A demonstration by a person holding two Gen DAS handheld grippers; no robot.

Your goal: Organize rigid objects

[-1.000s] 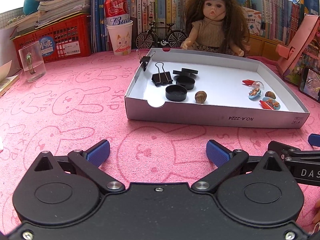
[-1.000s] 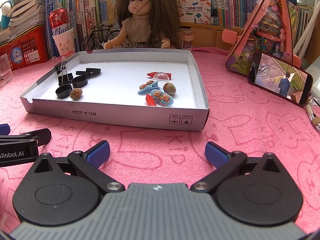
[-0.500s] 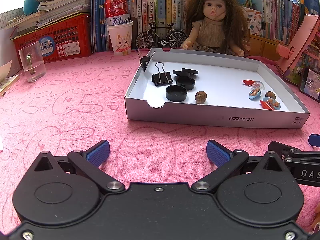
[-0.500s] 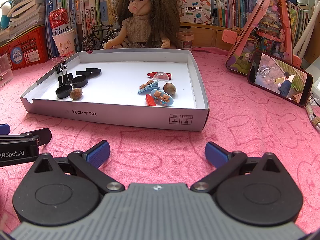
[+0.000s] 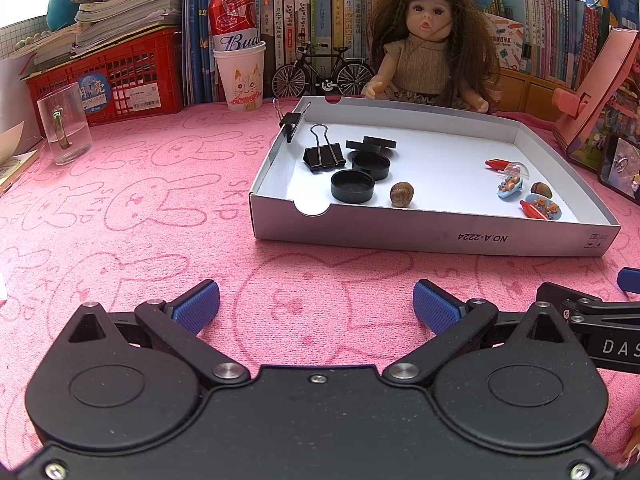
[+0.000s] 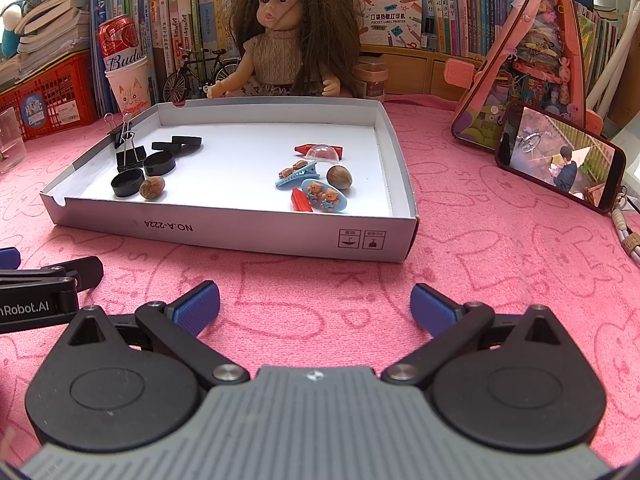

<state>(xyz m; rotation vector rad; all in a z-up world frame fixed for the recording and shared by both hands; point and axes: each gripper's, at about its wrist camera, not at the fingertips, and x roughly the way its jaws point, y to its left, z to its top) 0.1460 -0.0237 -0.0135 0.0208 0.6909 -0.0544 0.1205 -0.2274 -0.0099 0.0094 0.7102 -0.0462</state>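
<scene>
left tool [image 5: 316, 306]: we see it wide open, holding nothing, low over the pink worktop [image 5: 132, 208], in front of the box.
right tool [image 6: 315, 305]: also spread wide, nothing between the blue pads [image 6: 198, 306]; just beside the left tool.
box [image 6: 240, 230]: white shallow cardboard tray on the worktop, long axis running left-right across both views, printed label on the near wall upside down to us.
box left group: two black round caps [image 5: 353, 186], open side up, near each other; two flatter black lids [image 5: 372, 145] stacked behind them; black binder clip [image 5: 323, 156] lying flat, wire handles pointing toward the back wall; brown nut [image 5: 401, 194] just right of the front cap.
box wall: second binder clip [image 5: 291, 122] clamped on the left rim, handles pointing up and out.
box right group: blue hair clip with bears [image 6: 297, 174], long axis diagonal; oval blue bear clip [image 6: 324, 196] in front of it; red piece [image 6: 301, 200] touching that clip; clear dome [image 6: 320, 152] over another red piece at back; second nut [image 6: 339, 177] beside the clips.
behind box: doll [image 6: 288, 40] seated at the back wall; paper cup with can [image 5: 239, 72] left; phone [image 6: 560, 158] right, well apart from the box.
</scene>
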